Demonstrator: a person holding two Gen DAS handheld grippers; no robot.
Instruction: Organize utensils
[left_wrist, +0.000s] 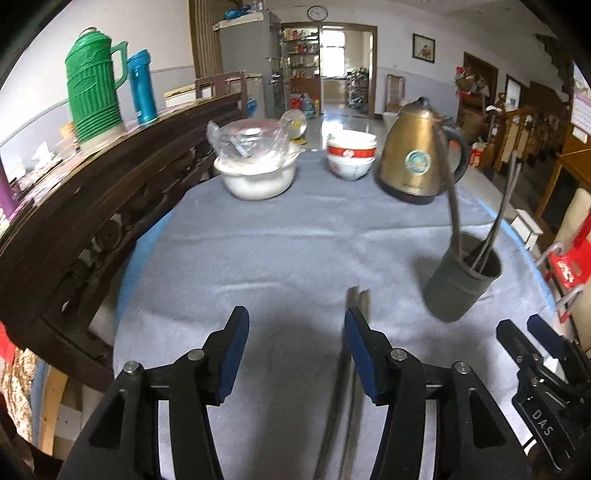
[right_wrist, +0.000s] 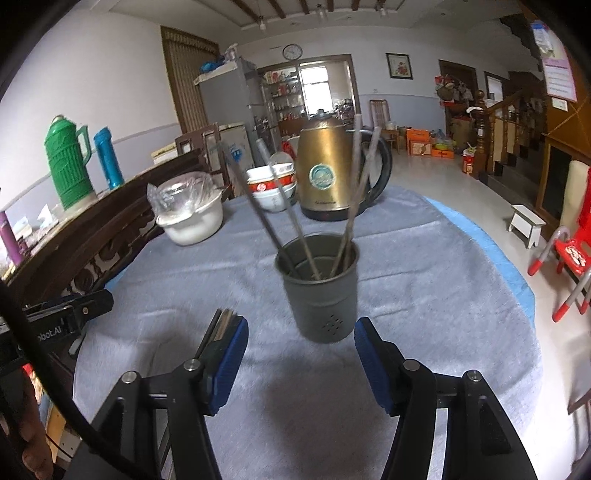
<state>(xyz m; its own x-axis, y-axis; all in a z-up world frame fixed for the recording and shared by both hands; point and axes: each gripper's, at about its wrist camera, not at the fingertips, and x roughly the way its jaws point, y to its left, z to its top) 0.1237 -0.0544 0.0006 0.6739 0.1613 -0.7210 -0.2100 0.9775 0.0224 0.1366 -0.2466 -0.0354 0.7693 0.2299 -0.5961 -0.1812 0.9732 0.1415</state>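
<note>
Left wrist view: my left gripper (left_wrist: 295, 350) hangs over the grey cloth (left_wrist: 277, 251) with its jaws apart and nothing pressed between the pads. A pair of chopsticks (left_wrist: 356, 299) lies blurred along the inner face of the right-hand pad; whether it touches that pad I cannot tell. The dark utensil cup (left_wrist: 461, 284) stands to the right on the cloth, tilted in this view, with several sticks in it. Behind it are a brass kettle (left_wrist: 417, 155), a stack of bowls (left_wrist: 351, 155) and a white pot (left_wrist: 256, 177) covered with plastic.

Right wrist view: my right gripper (right_wrist: 301, 352) points at the utensil cup (right_wrist: 319, 291), which stands upright just ahead of the fingertips (not between them). Its jaws are apart and grip nothing. The sticks (right_wrist: 351, 192) lean outward against the cup's rim. The left gripper (right_wrist: 74, 306) shows at the left edge, near the dark wooden bench (right_wrist: 92, 229).
</note>
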